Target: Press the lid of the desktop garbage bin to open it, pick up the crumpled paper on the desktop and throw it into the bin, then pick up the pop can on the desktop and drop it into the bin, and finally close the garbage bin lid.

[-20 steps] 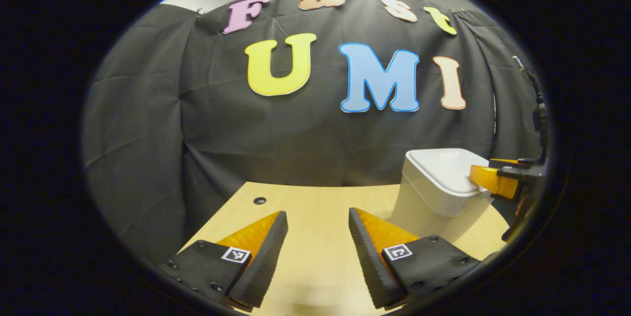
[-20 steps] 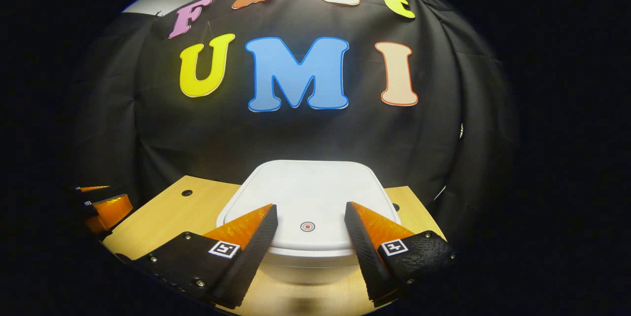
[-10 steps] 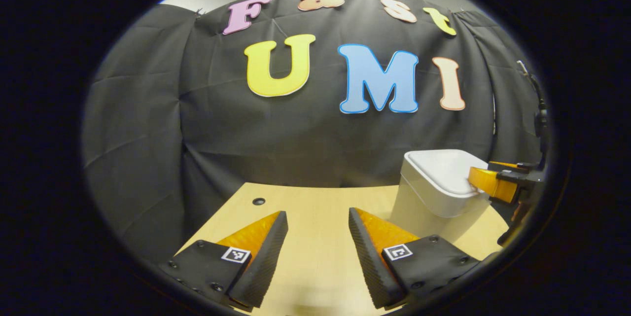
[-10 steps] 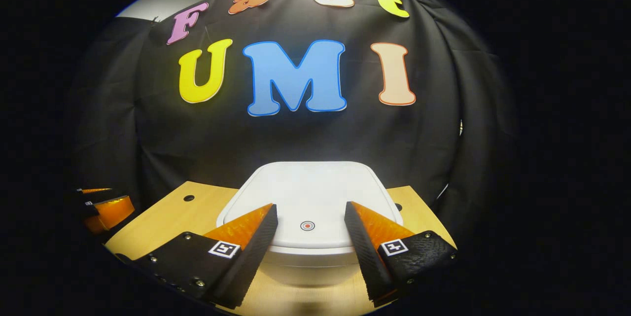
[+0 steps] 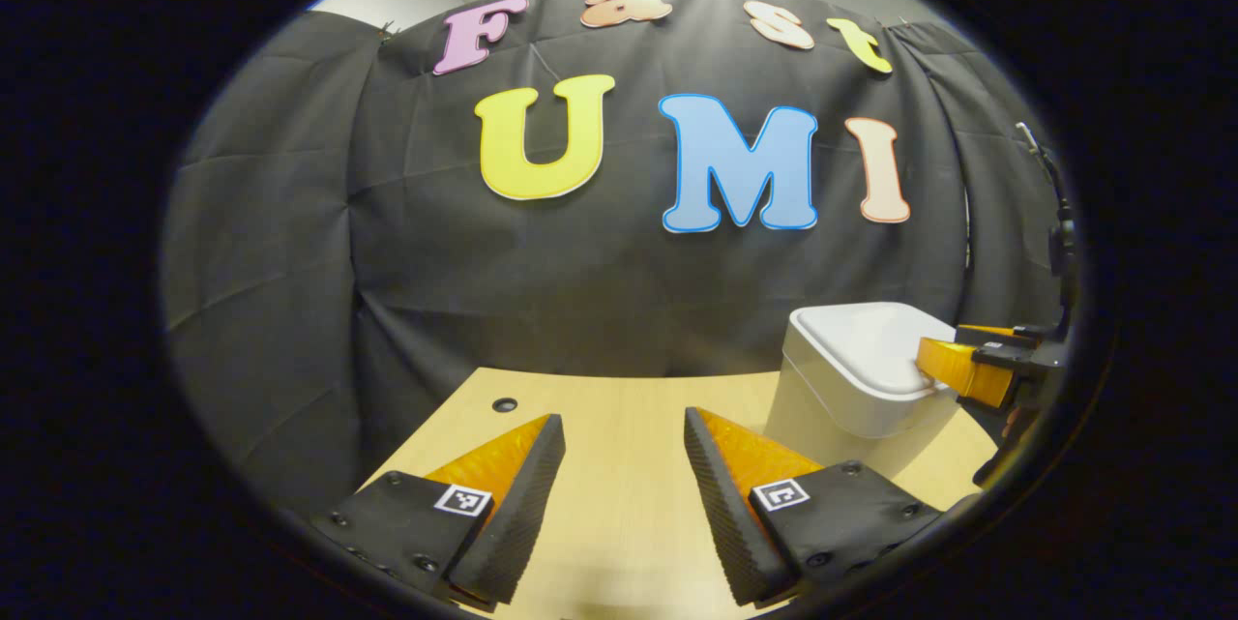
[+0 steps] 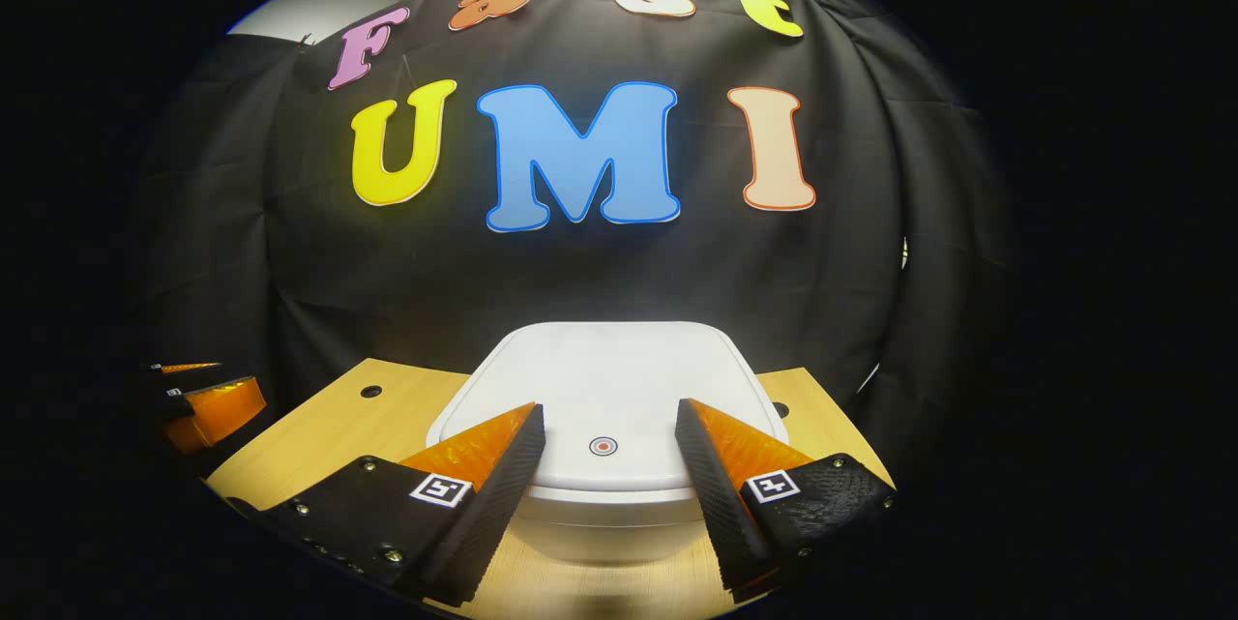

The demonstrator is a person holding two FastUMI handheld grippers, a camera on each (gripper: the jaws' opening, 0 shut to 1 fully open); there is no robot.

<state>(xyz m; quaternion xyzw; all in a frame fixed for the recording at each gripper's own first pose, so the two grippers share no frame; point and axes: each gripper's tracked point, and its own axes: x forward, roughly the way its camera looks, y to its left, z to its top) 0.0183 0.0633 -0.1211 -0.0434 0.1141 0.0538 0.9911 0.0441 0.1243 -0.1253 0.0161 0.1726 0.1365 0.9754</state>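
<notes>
Left gripper view: the left gripper (image 5: 624,427) is hovering over the bare wooden desktop (image 5: 619,398), fingers spread wide, gripping nothing. The white garbage bin (image 5: 851,378) is standing upright at the far right of the desktop, lid (image 5: 870,349) sitting flat and closed, so its contents cannot be told. The right gripper (image 5: 953,359) is reaching over the lid's near right edge.

Right gripper view: the right gripper (image 6: 609,422) is hanging just above the lid (image 6: 609,378), fingers wide apart, holding nothing, flanking a small red button (image 6: 603,446) near the lid's front edge. The left gripper (image 6: 208,398) is showing at far left.
</notes>
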